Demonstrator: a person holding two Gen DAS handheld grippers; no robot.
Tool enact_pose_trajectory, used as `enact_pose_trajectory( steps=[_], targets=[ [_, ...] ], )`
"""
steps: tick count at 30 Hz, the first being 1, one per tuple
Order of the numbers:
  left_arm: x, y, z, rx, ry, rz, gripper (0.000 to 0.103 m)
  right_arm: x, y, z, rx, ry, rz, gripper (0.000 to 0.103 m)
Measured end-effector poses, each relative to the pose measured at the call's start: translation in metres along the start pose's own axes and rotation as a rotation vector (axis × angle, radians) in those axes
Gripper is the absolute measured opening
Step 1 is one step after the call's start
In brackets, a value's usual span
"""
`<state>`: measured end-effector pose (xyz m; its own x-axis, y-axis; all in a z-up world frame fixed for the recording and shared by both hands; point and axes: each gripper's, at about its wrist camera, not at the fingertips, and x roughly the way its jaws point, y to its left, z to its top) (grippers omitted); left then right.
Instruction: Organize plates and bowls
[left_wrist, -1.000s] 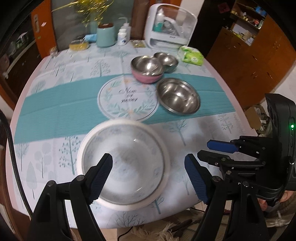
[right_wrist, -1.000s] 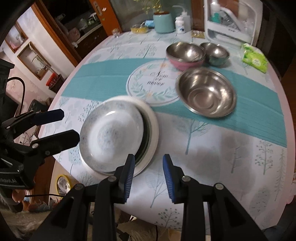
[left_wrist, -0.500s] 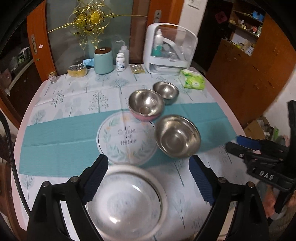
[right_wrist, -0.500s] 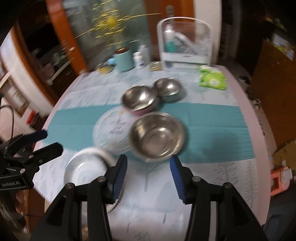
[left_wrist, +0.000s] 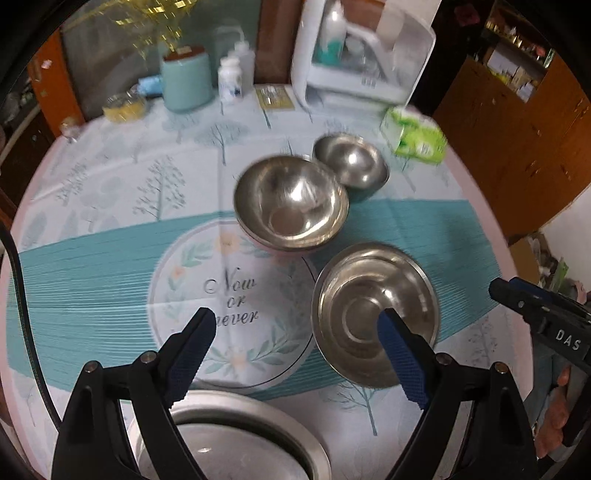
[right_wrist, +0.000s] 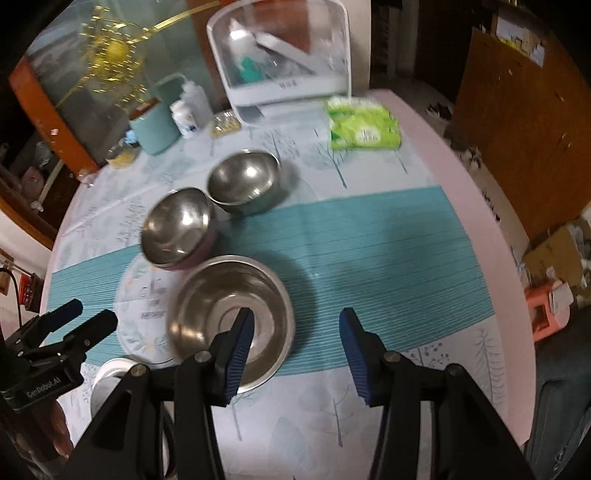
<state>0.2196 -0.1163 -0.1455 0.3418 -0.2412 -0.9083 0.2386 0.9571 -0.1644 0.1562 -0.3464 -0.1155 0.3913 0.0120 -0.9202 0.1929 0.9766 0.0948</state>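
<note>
Left claw (left_wrist: 293, 345): apart, empty, above the round printed placemat (left_wrist: 236, 306) and the large bowl's near edge.
Right claw (right_wrist: 295, 345): apart, nothing between the pads, over the large bowl's right rim.
Large shallow steel bowl (right_wrist: 231, 319): on the teal band of the table (right_wrist: 388, 251).
Pink-bottomed steel bowl (left_wrist: 291, 205): just behind it, beside the small dark steel bowl (left_wrist: 351, 166).
White-rimmed plate stack (left_wrist: 229, 439): at the table's near edge, under the left claw.

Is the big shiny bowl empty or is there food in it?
Empty. The big steel bowl shows only its bare shiny bottom rings in both wrist views.
</note>
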Motion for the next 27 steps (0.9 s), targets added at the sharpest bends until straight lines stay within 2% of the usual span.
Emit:
enact_pose_trajectory(
  steps=[7, 13, 15, 16, 18, 21, 24, 26, 27],
  targets=[
    [0.047, -0.004, 0.0, 0.0, 0.095, 0.026, 0.088, 0.044, -0.014, -0.001, 0.057, 0.102, 0.024, 0.048],
    [0.06, -0.002, -0.006, -0.036, 0.111, 0.065, 0.085, 0.079, -0.008, 0.0, -0.027, 0.187, 0.043, 0.048],
    [0.067, -0.002, -0.009, -0.056, 0.131, 0.052, 0.068, 0.091, -0.008, 0.001, -0.055, 0.216, 0.053, 0.048],
    [0.07, -0.003, -0.01, -0.066, 0.149, 0.045, 0.064, 0.096, -0.008, 0.002, -0.066, 0.238, 0.062, 0.048],
    [0.077, -0.004, -0.013, -0.092, 0.178, 0.031, 0.044, 0.105, -0.009, 0.002, -0.086, 0.272, 0.08, 0.048],
    [0.085, -0.004, -0.02, -0.142, 0.209, 0.018, 0.027, 0.11, -0.008, 0.001, -0.132, 0.283, 0.081, 0.047],
    [0.087, -0.006, -0.024, -0.183, 0.218, -0.013, 0.013, 0.11, -0.009, 0.002, -0.143, 0.29, 0.126, 0.038],
    [0.087, -0.011, -0.027, -0.179, 0.219, -0.017, 0.01, 0.11, -0.009, 0.002, -0.146, 0.304, 0.173, 0.022],
    [0.087, -0.013, -0.027, -0.173, 0.222, -0.015, 0.01, 0.11, -0.009, 0.002, -0.148, 0.308, 0.186, 0.017]
  ],
)
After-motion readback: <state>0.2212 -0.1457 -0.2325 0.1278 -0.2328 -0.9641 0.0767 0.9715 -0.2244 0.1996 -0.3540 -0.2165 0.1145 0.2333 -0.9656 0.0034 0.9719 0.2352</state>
